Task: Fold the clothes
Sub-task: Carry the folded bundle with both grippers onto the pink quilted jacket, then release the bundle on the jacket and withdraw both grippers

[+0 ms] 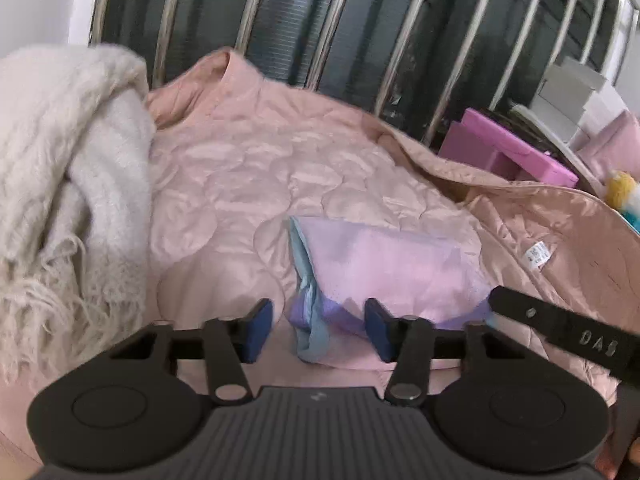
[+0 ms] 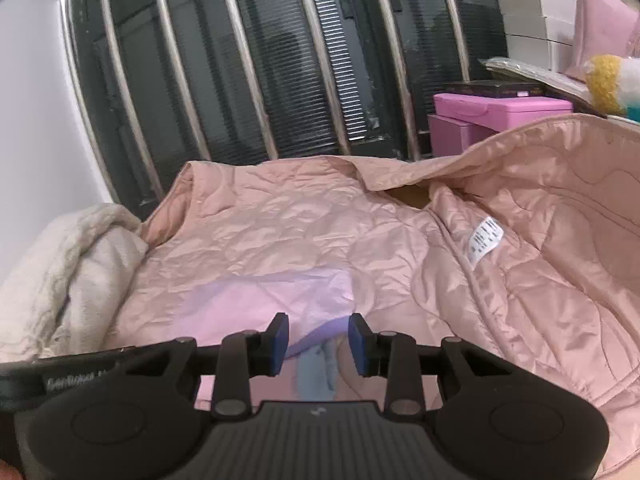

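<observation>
Both grippers released, fingers spread, nothing clamped. Left gripper and right gripper sit low over the near edge of a small folded pink-lilac garment, which lies on a spread pink quilted jacket. Left view alone shows the garment's blue edge clearly, plus the fringe of the cream blanket. Right view alone shows the stacked white boxes above the pink box.

Supporting surface hidden under pink quilted jacket, spread open. Cream fuzzy blanket heaped at its left; pink boxes far right.
</observation>
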Tool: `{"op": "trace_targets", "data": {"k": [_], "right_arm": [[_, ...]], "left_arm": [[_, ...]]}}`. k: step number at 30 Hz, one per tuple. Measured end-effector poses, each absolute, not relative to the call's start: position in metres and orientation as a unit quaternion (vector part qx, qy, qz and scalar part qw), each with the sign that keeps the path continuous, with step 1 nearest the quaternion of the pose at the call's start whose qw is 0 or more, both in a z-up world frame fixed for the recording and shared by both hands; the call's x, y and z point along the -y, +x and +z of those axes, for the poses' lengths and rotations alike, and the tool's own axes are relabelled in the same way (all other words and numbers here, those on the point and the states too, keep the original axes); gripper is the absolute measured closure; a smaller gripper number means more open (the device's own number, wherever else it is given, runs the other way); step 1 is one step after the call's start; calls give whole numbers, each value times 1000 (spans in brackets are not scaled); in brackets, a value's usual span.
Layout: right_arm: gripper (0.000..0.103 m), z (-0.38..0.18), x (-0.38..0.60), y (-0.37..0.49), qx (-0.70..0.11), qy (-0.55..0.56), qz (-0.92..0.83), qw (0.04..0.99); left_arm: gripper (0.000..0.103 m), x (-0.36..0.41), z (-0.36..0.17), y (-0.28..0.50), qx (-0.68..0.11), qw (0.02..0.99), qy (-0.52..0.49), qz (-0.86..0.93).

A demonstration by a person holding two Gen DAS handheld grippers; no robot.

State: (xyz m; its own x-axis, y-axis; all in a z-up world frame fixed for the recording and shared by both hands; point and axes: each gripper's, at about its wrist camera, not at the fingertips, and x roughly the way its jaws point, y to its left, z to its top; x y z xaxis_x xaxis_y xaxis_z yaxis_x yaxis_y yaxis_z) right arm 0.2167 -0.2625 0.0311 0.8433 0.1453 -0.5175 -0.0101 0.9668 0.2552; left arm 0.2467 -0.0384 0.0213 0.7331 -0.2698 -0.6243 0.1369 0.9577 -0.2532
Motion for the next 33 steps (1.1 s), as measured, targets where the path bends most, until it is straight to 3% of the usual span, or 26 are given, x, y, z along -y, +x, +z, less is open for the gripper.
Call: {"op": "trace_targets", "data": {"k": [1, 2, 4, 8, 16, 18, 19, 20, 21, 22, 24, 26, 31, 33], "right_arm": [[73, 28, 261, 221, -286, 123, 48, 949], [75, 22, 259, 225, -298, 119, 55, 946], [79, 15, 252, 225, -305, 97, 69, 945], [79, 13, 242, 214, -296, 51, 80, 950], [79, 17, 244, 210, -313, 65, 66, 945], [79, 36, 242, 183, -291, 59, 62, 953], [73, 47, 242, 166, -279, 59, 59, 957], [64, 58, 242, 149, -269, 60, 55, 960], [41, 68, 241, 129, -263, 62, 55, 961], [24, 73, 240, 109, -258, 61, 59, 962], [19, 78, 235, 67, -253, 53, 72, 963], [17, 72, 229, 31, -256, 50, 83, 962], [0, 46, 216, -7, -270, 47, 76, 959], [0, 37, 211, -9, -277, 45, 64, 958]], "left_arm": [[90, 40, 18, 251, -359, 922, -99, -105], [92, 41, 15, 254, -366, 919, -105, -100], [93, 34, 13, 257, -366, 917, -127, -92], [92, 18, 13, 259, -376, 904, -179, -93], [90, 16, 30, 225, -361, 918, -136, -88], [79, 12, 44, 199, -343, 929, -114, -83], [64, 10, 51, 186, -333, 934, -103, -80], [50, 8, 58, 171, -326, 938, -91, -79], [45, 6, 63, 150, -322, 940, -79, -81], [36, 3, 68, 130, -319, 942, -66, -82], [19, 1, 66, 89, -319, 944, -40, -80], [12, -1, 57, 49, -323, 943, -12, -75], [0, -3, 22, -12, -337, 941, 25, -19], [0, -1, 14, -22, -327, 944, 46, 13]]}}
